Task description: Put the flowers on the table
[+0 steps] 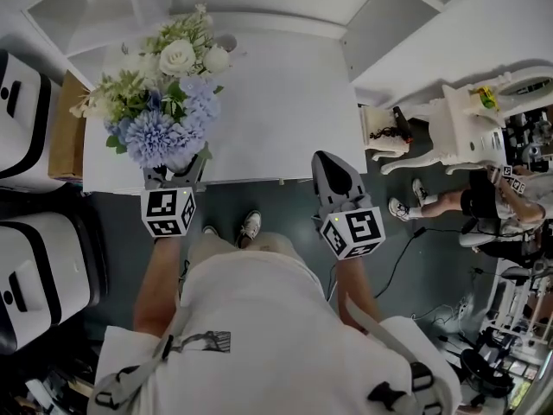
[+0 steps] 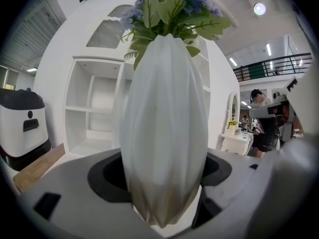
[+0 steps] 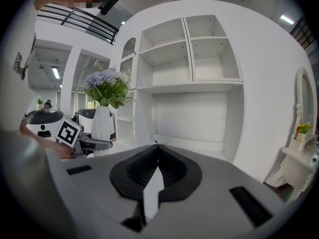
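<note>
White bench (image 1: 285, 102) before open shelving, viewed from above. Left gripper (image 1: 177, 169), fingers spread wide and pinching the white vase (image 2: 164, 128) low on its body, holds the flowers (image 1: 164, 93) upright over the bench's near left corner, long axis vertical. Base contact with the bench cannot be told. Right gripper (image 1: 333, 167), fingers pressed together and empty, hangs at the near edge, well apart from the vase.
</note>
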Tool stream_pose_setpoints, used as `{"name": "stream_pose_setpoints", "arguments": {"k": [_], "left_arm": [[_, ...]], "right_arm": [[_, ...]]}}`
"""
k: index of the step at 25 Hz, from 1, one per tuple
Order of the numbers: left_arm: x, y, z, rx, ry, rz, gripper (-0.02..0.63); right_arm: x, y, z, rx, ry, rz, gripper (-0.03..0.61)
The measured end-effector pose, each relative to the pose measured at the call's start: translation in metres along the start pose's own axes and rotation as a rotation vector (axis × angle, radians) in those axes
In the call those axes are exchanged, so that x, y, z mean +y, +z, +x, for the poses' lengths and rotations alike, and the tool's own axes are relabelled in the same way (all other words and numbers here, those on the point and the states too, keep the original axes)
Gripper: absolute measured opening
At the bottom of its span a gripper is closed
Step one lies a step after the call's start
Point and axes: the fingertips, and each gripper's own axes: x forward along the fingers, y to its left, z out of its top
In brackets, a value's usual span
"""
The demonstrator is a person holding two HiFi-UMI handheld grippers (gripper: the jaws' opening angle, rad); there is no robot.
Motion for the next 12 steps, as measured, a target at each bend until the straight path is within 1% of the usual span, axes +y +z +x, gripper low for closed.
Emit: {"name": "stream_pose_setpoints", "arguments": {"k": [4, 7, 12], "left_arm": [[0.008, -0.012, 0.001, -0.004, -0.011, -0.002, 0.370], [0.007, -0.020, 0.003, 0.002, -0.007, 0.000, 0.370], [0.005, -0.038, 0.032, 0.015, -0.005, 0.003, 0.370]], "right_arm": [[0.010, -0.013, -0.003, 0.038, -0.008, -0.005, 0.009], [0.008, -0.017, -0.011, 0.064, -0.015, -0.014, 0.009], [-0.002, -0.023, -0.006, 0.097, -0.016, -0.038, 0.009]]}}
